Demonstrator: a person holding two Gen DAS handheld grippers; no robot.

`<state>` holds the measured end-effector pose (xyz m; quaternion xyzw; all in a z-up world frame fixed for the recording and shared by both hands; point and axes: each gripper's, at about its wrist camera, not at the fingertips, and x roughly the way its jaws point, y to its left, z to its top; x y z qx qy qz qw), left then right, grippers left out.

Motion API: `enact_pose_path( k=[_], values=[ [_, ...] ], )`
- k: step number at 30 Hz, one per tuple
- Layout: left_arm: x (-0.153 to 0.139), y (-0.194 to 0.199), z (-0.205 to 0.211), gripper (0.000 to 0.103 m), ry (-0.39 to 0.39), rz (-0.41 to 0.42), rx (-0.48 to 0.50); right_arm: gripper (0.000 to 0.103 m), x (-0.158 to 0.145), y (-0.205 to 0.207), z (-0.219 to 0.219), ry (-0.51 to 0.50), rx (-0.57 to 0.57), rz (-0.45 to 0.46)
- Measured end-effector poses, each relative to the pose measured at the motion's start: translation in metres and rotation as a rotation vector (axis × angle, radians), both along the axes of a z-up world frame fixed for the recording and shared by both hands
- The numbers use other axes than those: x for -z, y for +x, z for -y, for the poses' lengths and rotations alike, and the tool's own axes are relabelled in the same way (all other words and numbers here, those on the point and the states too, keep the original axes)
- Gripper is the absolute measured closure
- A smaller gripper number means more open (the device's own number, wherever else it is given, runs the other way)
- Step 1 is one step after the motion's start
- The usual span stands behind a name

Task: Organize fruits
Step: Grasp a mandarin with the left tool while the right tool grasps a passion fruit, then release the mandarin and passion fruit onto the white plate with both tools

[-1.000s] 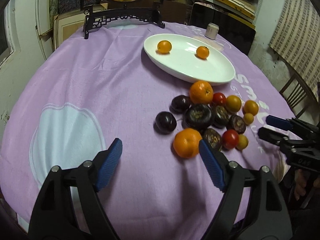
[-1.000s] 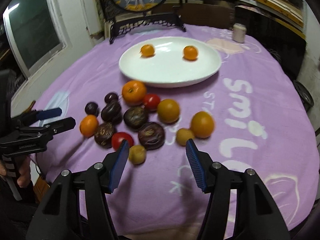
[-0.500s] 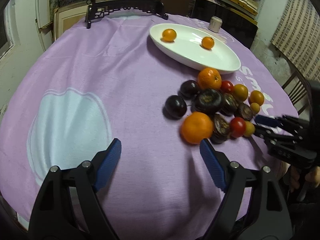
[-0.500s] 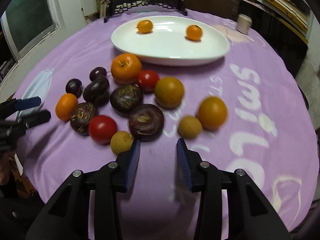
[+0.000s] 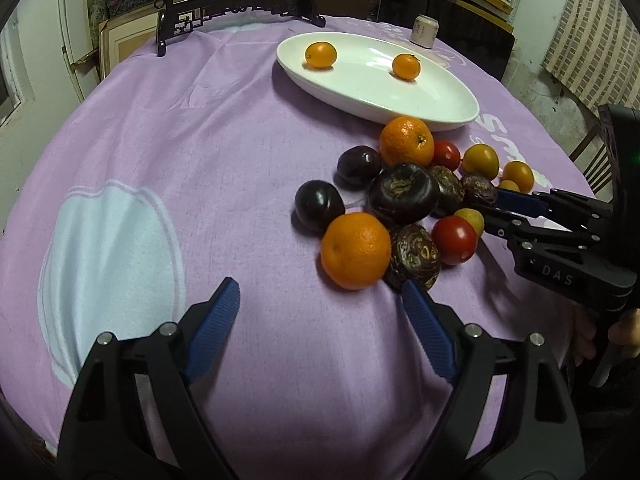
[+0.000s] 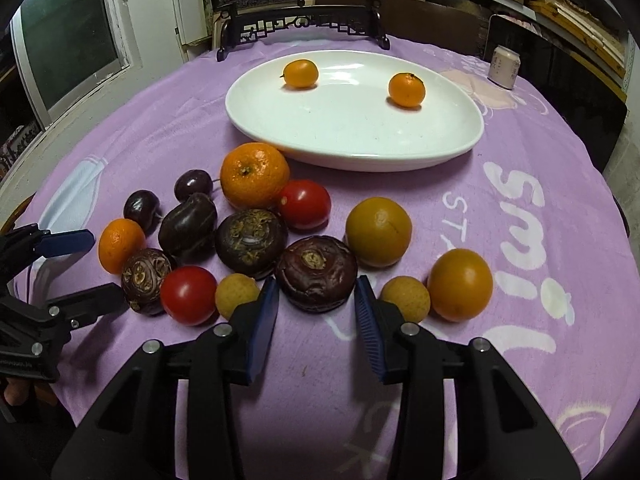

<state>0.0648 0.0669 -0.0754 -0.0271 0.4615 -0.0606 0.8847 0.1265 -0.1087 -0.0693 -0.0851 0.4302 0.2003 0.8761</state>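
A: Left wrist view? 
B: Left tongs (image 5: 320, 300) gape wide just short of an orange (image 5: 355, 250) in the fruit heap on the worktop (image 5: 180, 140).

A: Right wrist view? 
B: Right tongs (image 6: 316, 300) spread apart, flanking a dark water chestnut (image 6: 316, 274); two small oranges lie in the white plate (image 6: 360, 148).

The right gripper (image 5: 490, 210), at 3 o'clock in the left wrist view, bears "DAS" on its body. The cloth (image 6: 532, 152) at 3 o'clock shows upside-down "smi" and "ST".

2 oranges (image 6: 300, 73) on white plate (image 6: 360, 140), mixed fruit pile (image 6: 252, 236) beside
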Motion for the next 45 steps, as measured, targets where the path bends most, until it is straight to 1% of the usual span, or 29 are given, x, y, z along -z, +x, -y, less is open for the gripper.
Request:
enact_pose_path(
  k=[3, 4, 5, 6, 9, 12, 14, 16, 20, 22, 23, 24, 26, 28, 29, 31, 35, 39, 45],
  values=[
    [0.001, 0.003, 0.0, 0.018, 0.007, 0.003, -0.01, 0.058, 0.001, 0.002, 0.002, 0.004, 0.005, 0.002],
    [0.001, 0.005, 0.0, 0.018, 0.01, 0.009, -0.014, 0.059, 0.001, 0.001, 0.001, -0.002, 0.009, 0.008],
    [0.001, 0.007, 0.0, 0.018, 0.008, 0.011, -0.014, 0.065, 0.001, -0.001, 0.001, -0.008, 0.016, 0.012],
    [0.002, 0.009, 0.0, 0.018, 0.004, 0.011, -0.013, 0.065, 0.0, -0.004, 0.001, -0.014, 0.017, 0.013],
    [0.001, 0.013, 0.001, 0.018, 0.003, 0.007, 0.0, 0.065, -0.003, -0.015, 0.009, 0.005, 0.004, -0.024],
    [0.001, 0.015, 0.003, 0.018, -0.003, 0.006, 0.013, 0.065, -0.005, -0.03, 0.028, 0.027, 0.032, -0.038],
    [0.0, 0.017, 0.005, 0.019, -0.028, 0.008, 0.027, 0.065, -0.006, -0.039, 0.041, 0.058, 0.051, -0.051],
    [0.0, 0.02, 0.008, 0.022, -0.05, 0.009, 0.038, 0.065, -0.01, -0.045, 0.049, 0.097, 0.058, -0.058],
    [0.0, 0.026, 0.02, 0.027, -0.088, 0.006, 0.082, 0.065, -0.018, -0.048, 0.056, 0.108, 0.076, -0.031],
    [0.0, 0.029, 0.026, 0.034, -0.119, 0.005, 0.107, 0.065, -0.018, -0.048, 0.056, 0.118, 0.074, -0.038],
    [0.001, 0.029, 0.029, 0.04, -0.125, 0.007, 0.116, 0.065, -0.017, -0.048, 0.055, 0.12, 0.072, -0.043],
    [0.0, 0.028, 0.031, 0.045, -0.123, 0.012, 0.122, 0.065, -0.017, -0.048, 0.055, 0.121, 0.069, -0.047],
    [-0.003, 0.024, 0.035, 0.052, -0.104, 0.024, 0.127, 0.065, -0.016, -0.049, 0.053, 0.124, 0.062, -0.056],
    [-0.006, 0.02, 0.033, 0.064, -0.091, 0.032, 0.112, 0.065, -0.017, -0.05, 0.052, 0.128, 0.057, -0.053],
    [-0.008, 0.019, 0.031, 0.066, -0.084, 0.036, 0.1, 0.065, -0.018, -0.051, 0.051, 0.13, 0.055, -0.05],
    [-0.008, 0.018, 0.027, 0.066, -0.1, 0.029, 0.103, 0.065, -0.019, -0.051, 0.051, 0.134, 0.052, -0.049],
    [0.002, 0.019, 0.026, 0.064, -0.089, -0.002, 0.104, 0.065, -0.02, -0.051, 0.049, 0.136, 0.048, -0.054],
    [0.004, 0.016, 0.028, 0.065, -0.062, 0.017, 0.098, 0.065, -0.02, -0.051, 0.047, 0.139, 0.046, -0.056],
    [-0.002, 0.013, 0.024, 0.066, -0.081, 0.019, 0.081, 0.065, -0.026, -0.051, 0.046, 0.139, 0.046, -0.04]
  ],
)
